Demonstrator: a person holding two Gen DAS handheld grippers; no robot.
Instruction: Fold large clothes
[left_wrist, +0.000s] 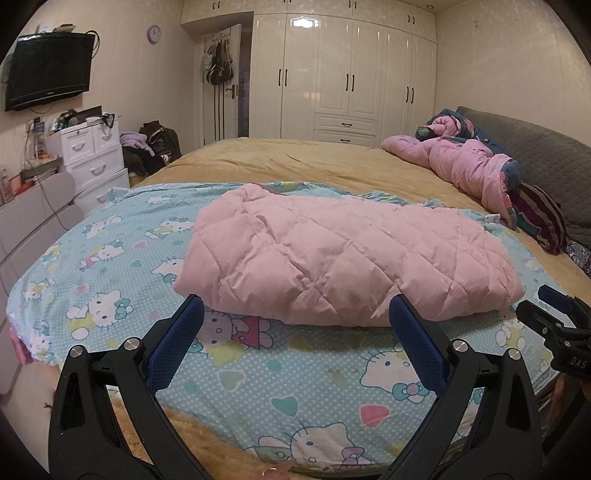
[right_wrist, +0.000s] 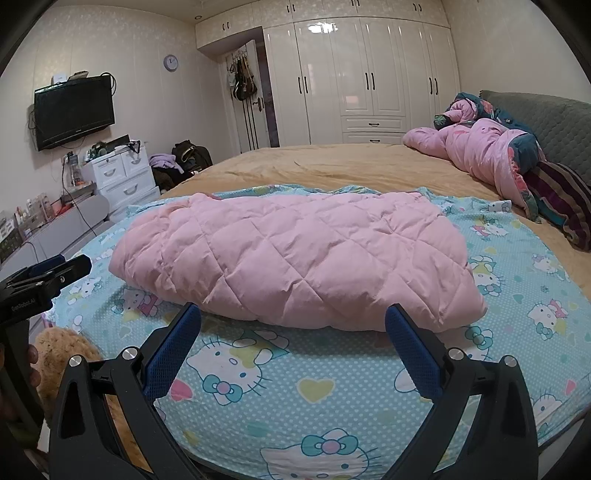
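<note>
A pink quilted padded garment, folded into a thick bundle, was seen lying across the middle of both wrist views, on a light blue cartoon-cat printed sheet that was spread over the near end of a bed covered in a tan blanket. The left gripper, black with blue textured pads, was held with its fingers wide apart at the lower centre of the left wrist view, its tips just short of the bundle's near edge and nothing was gripped between them. The right gripper was likewise held spread open at the lower centre of the right wrist view, just before the same edge and empty. The right gripper was also visible at the right edge of the left view, and the left one at the left edge of the right view. A crumpled pink duvet was seen at the upper right, against a grey headboard. A white wardrobe filled the upper centre, and a black wall-mounted television was seen at the upper left, above a white chest of drawers.
</note>
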